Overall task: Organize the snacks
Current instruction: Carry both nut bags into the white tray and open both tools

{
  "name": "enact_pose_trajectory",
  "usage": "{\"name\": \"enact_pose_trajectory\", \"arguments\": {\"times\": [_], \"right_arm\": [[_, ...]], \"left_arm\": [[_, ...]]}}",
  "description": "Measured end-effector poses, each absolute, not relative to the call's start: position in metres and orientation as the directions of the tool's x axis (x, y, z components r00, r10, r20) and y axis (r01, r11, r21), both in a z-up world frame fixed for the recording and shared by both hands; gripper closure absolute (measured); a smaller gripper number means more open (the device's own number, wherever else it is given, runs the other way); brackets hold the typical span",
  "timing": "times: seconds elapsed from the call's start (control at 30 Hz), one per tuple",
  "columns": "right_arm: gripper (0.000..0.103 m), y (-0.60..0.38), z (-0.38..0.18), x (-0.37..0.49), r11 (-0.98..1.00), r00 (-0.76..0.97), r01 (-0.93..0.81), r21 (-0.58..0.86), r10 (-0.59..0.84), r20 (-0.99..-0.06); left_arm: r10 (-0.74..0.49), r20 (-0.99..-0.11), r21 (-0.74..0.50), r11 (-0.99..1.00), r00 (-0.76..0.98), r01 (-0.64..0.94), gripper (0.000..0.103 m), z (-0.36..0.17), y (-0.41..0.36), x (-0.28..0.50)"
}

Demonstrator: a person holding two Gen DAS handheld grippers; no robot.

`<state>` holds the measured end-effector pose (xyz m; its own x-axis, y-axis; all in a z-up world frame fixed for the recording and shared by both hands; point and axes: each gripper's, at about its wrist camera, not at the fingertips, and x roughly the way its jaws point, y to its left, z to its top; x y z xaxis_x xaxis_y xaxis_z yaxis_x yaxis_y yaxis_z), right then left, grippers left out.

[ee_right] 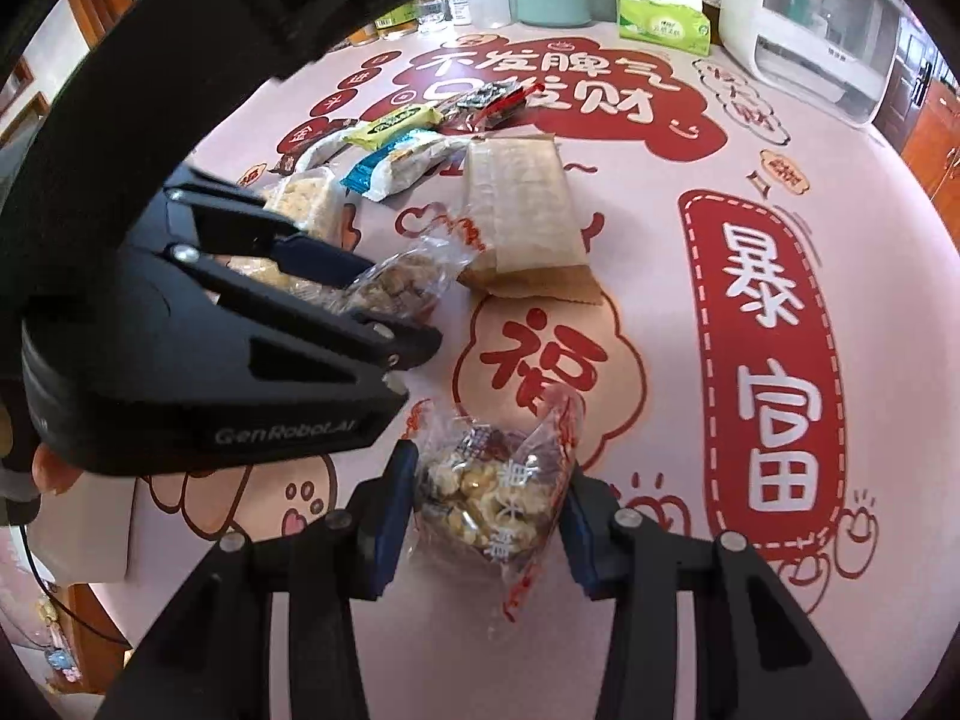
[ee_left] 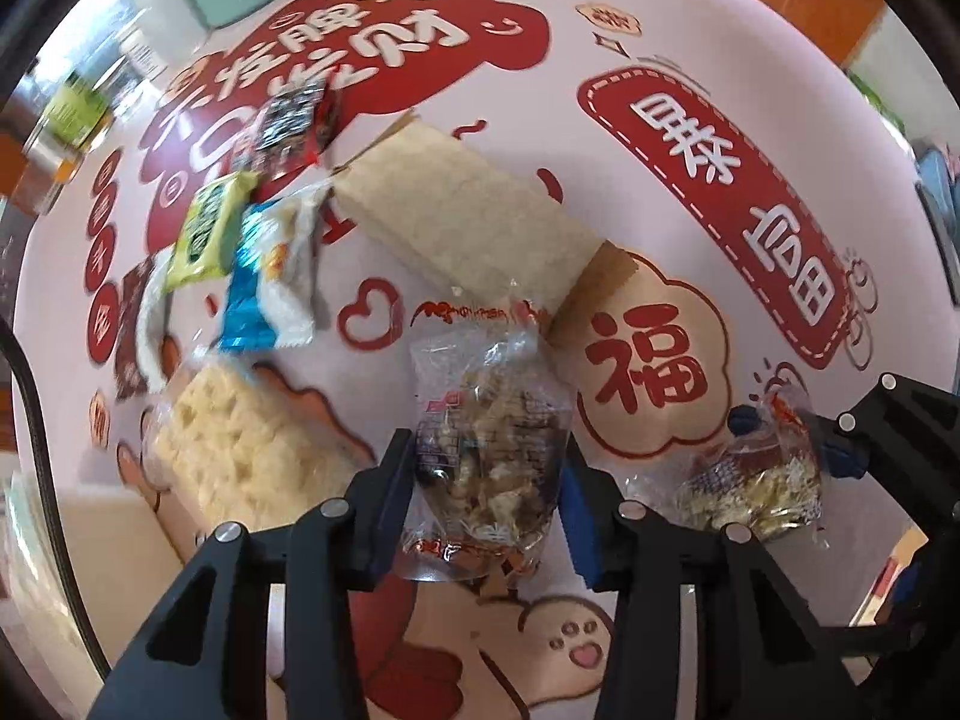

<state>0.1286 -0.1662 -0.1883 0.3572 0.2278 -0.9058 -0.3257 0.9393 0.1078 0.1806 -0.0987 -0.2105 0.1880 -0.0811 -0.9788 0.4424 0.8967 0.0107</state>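
Each gripper straddles its own clear bag of nut brittle on the printed surface (ee_right: 660, 138). The left gripper (ee_left: 486, 480) pinches one bag (ee_left: 486, 456), the right gripper (ee_right: 489, 510) the other (ee_right: 492, 492), both apparently grasped for lifting and sorting.

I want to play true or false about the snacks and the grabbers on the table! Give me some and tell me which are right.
1. Each hand-held gripper has a clear bag of nutty candy between its fingers. True: the left hand-held gripper is around one candy bag, the right hand-held gripper around another candy bag.
2. The long pale wafer pack stands upright. False: it lies flat on the tablecloth.
3. A green tissue box sits at the table's far edge. True.
4. The blue-and-white snack packet is inside a bowl. False: it lies on the tablecloth among other packets.
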Motion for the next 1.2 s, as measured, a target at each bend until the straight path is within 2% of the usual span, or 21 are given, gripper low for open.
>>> {"name": "enact_pose_trajectory", "arguments": {"times": [0.3, 0.6, 0.87, 1.2], "right_arm": [[0.059, -0.164, -0.147, 0.114, 0.939, 0.399, -0.325, 0.112, 0.243, -0.884], [0.059, -0.120, -0.090, 0.097, 0.925, 0.459, -0.369, 0.089, 0.265, -0.848], [0.059, -0.052, -0.050, 0.083, 0.888, 0.465, -0.449, 0.100, 0.328, -0.822], [0.058, 0.035, -0.030, 0.065, 0.838, 0.465, -0.541, 0.071, 0.369, -0.805]], "left_arm": [[-0.158, -0.944, -0.057, 0.942, 0.289, 0.330, 0.060, -0.128, -0.054, 0.130], [-0.131, -0.893, -0.051, 0.980, 0.431, 0.192, 0.059, -0.049, 0.027, 0.073], [-0.066, -0.874, -0.050, 0.998, 0.481, 0.046, 0.059, -0.028, 0.117, 0.022], [0.002, -0.892, -0.031, 0.997, 0.452, -0.066, 0.059, -0.051, 0.194, -0.014]]}}
